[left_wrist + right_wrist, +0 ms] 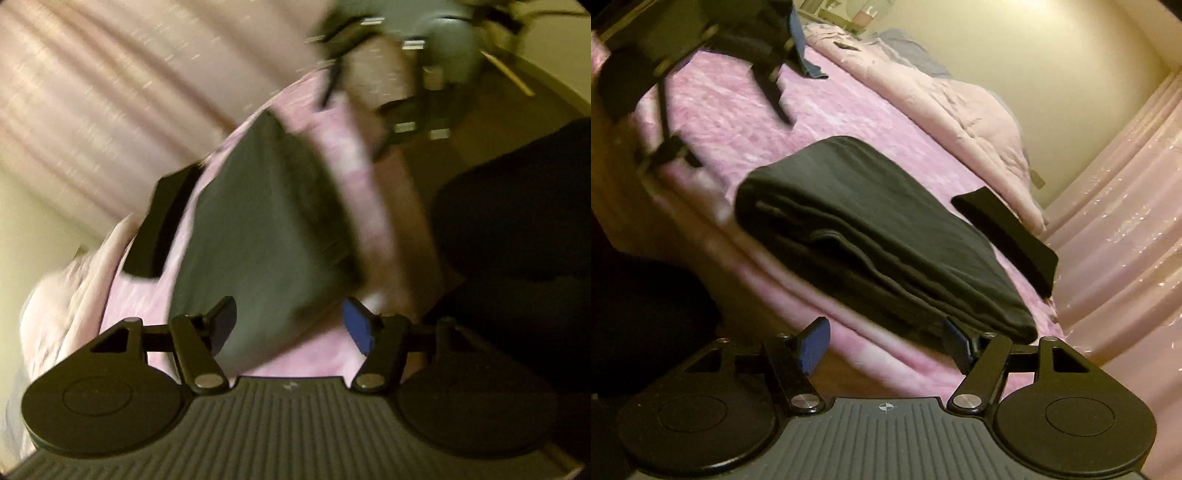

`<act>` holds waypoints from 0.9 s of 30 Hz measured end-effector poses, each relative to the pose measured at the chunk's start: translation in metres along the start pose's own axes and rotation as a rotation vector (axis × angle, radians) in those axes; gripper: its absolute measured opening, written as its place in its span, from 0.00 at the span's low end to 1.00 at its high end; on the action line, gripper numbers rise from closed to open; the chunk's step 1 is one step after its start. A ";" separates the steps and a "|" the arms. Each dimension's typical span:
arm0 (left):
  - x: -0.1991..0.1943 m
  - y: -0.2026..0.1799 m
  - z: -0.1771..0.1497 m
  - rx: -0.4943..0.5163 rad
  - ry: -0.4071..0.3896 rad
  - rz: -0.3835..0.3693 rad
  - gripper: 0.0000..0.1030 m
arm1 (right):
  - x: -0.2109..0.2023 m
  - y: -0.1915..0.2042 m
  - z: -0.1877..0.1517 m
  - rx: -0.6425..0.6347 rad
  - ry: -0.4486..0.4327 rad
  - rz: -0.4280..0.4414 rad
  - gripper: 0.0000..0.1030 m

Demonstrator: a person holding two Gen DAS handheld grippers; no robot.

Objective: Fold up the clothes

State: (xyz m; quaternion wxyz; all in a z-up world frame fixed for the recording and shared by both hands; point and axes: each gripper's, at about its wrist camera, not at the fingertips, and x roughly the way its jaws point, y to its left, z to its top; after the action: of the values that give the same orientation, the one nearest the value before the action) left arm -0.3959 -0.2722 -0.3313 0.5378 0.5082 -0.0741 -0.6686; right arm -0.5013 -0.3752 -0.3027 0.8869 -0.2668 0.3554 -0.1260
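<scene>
The pink bed (713, 107) carried the folded dark garment (871, 229) near its edge, where a careless nudge might spill the layers. Both the left gripper (290, 325) and right gripper (886, 345) stood apart, empty. Only the right view showed the stacked folds (left blurred).

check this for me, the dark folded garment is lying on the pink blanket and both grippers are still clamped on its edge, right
Not quite. The dark folded garment does lie on the pink blanket, but neither gripper is clamped on it. The right wrist view shows the right gripper with its jaws apart and nothing pinched; the left wrist view shows the left gripper open too.
</scene>
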 end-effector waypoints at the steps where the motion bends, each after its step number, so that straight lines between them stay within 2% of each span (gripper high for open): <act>1: 0.005 -0.006 0.004 0.014 0.006 -0.007 0.59 | 0.001 -0.002 0.000 0.005 -0.004 -0.002 0.66; 3: 0.015 -0.016 0.008 0.038 0.039 -0.004 0.54 | 0.003 -0.005 -0.001 0.014 -0.011 -0.007 0.66; 5: 0.023 -0.016 0.009 0.027 0.064 -0.023 0.37 | 0.010 -0.009 0.001 0.006 -0.015 -0.021 0.66; 8: 0.024 -0.005 0.007 -0.018 0.071 -0.050 0.27 | 0.019 -0.012 0.002 -0.021 -0.026 -0.034 0.66; 11: 0.018 0.024 0.001 -0.097 0.053 -0.078 0.23 | 0.027 -0.011 0.005 -0.083 -0.047 -0.032 0.66; 15: 0.014 0.049 -0.008 -0.104 0.053 -0.091 0.23 | 0.041 -0.003 0.013 -0.219 -0.087 -0.019 0.67; 16: 0.012 0.051 -0.011 -0.097 0.056 -0.091 0.23 | 0.046 -0.001 0.015 -0.252 -0.098 -0.012 0.69; 18: 0.010 0.053 -0.017 -0.088 0.060 -0.091 0.23 | 0.055 0.004 0.018 -0.322 -0.116 0.001 0.80; 21: 0.005 0.056 -0.026 -0.104 0.050 -0.094 0.23 | 0.070 0.014 0.023 -0.433 -0.137 0.019 0.84; 26: 0.000 0.070 -0.037 -0.117 0.037 -0.096 0.23 | 0.098 0.022 0.030 -0.553 -0.119 0.051 0.84; 27: 0.000 0.072 -0.040 -0.118 0.039 -0.095 0.23 | 0.101 0.020 0.033 -0.547 -0.117 0.053 0.79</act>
State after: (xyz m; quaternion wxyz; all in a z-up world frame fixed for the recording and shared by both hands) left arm -0.3190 -0.2844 -0.3037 0.5357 0.4915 0.0003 -0.6866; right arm -0.4051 -0.3877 -0.3515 0.8039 -0.4938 0.3314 0.0137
